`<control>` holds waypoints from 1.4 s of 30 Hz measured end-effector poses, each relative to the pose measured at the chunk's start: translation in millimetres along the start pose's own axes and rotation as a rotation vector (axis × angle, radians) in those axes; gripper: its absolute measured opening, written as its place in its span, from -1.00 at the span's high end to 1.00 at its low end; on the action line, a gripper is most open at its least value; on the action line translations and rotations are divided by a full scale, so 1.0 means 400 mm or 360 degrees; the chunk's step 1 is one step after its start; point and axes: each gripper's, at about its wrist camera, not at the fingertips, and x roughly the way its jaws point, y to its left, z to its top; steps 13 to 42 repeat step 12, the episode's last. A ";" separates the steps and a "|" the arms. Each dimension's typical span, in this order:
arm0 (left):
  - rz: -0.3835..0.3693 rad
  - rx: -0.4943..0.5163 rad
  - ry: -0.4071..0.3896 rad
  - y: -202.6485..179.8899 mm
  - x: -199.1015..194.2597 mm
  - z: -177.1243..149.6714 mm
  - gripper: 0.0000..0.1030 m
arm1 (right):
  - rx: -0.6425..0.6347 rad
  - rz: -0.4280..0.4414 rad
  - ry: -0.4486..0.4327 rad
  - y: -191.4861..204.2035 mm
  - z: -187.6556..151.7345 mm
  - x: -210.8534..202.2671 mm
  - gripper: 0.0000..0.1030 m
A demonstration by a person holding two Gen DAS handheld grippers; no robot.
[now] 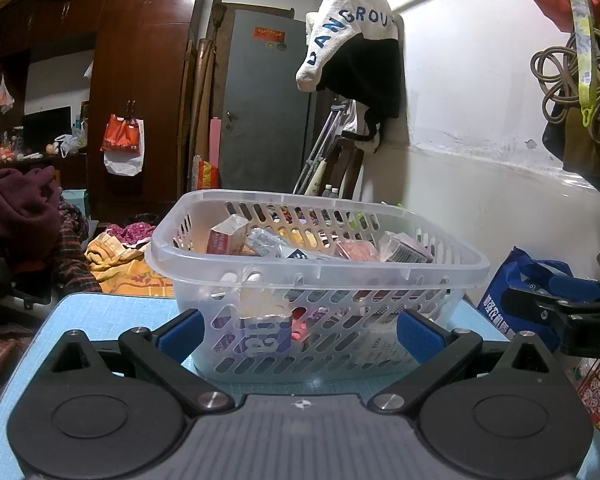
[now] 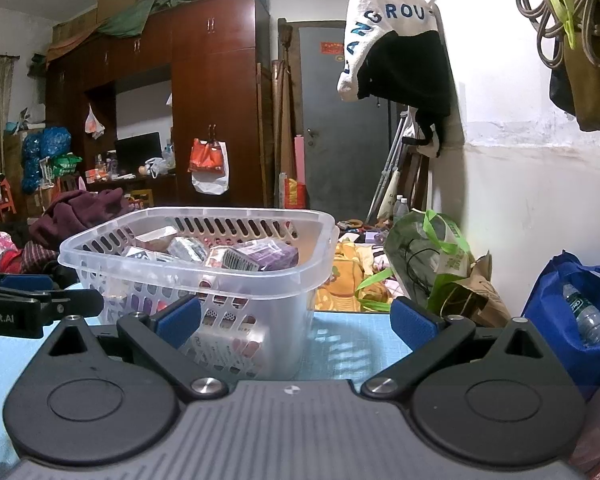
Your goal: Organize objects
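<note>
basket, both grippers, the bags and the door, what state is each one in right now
basket: upright on the blue mat, holding small packets
left gripper: open, empty, facing the basket
right gripper: open, empty
blue bag: open, bottle inside
green bag: slumped against the wall
grey door: shut

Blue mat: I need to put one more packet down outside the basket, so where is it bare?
The blue mat lies bare between the clear basket and the green bag, ahead of the right gripper. A second strip is left of the basket. The blue bag crowds the right edge.
</note>
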 end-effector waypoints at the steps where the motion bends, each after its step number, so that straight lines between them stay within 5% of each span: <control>1: 0.0001 -0.0002 0.0000 0.000 0.000 0.000 -1.00 | -0.0003 -0.0003 -0.0001 0.001 0.000 0.000 -1.00; 42: -0.0021 -0.0015 -0.0032 -0.004 -0.008 0.001 -1.00 | -0.0012 0.0010 0.0002 0.003 -0.007 0.006 -1.00</control>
